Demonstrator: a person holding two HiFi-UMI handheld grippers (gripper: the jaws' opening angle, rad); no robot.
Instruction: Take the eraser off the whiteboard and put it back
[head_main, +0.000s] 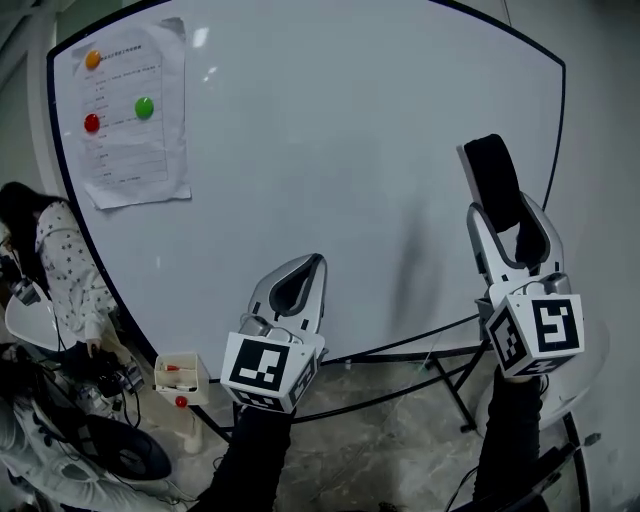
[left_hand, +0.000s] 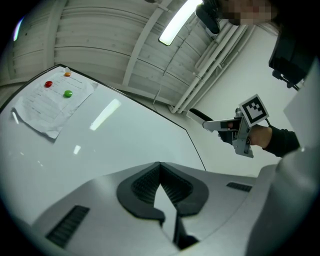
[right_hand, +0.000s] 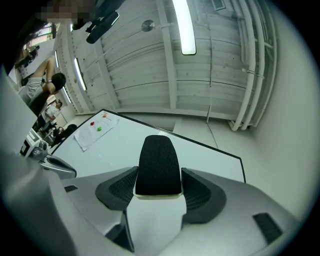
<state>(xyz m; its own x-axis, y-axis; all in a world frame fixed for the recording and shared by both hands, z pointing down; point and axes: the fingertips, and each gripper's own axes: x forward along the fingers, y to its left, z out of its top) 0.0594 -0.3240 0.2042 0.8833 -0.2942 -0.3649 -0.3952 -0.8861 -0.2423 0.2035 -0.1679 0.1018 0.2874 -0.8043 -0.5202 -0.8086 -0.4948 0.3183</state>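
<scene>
The black-felt eraser (head_main: 495, 180) with a white back stands upright between the jaws of my right gripper (head_main: 508, 228), which is shut on it in front of the right part of the whiteboard (head_main: 330, 150). In the right gripper view the eraser (right_hand: 159, 165) fills the gap between the dark pads (right_hand: 202, 192). My left gripper (head_main: 306, 264) is lower and to the left, near the board's bottom edge, its jaws closed together with nothing in them. The left gripper view shows its tips meeting (left_hand: 160, 166), and off to the right the right gripper (left_hand: 212, 123) with the eraser (left_hand: 200, 115).
A sheet of paper (head_main: 135, 110) is pinned to the board's upper left by orange, green and red magnets. A person (head_main: 60, 260) sits at the left by cluttered gear. A small white box (head_main: 180, 375) hangs below the board. The stand's black legs (head_main: 440, 370) cross the floor.
</scene>
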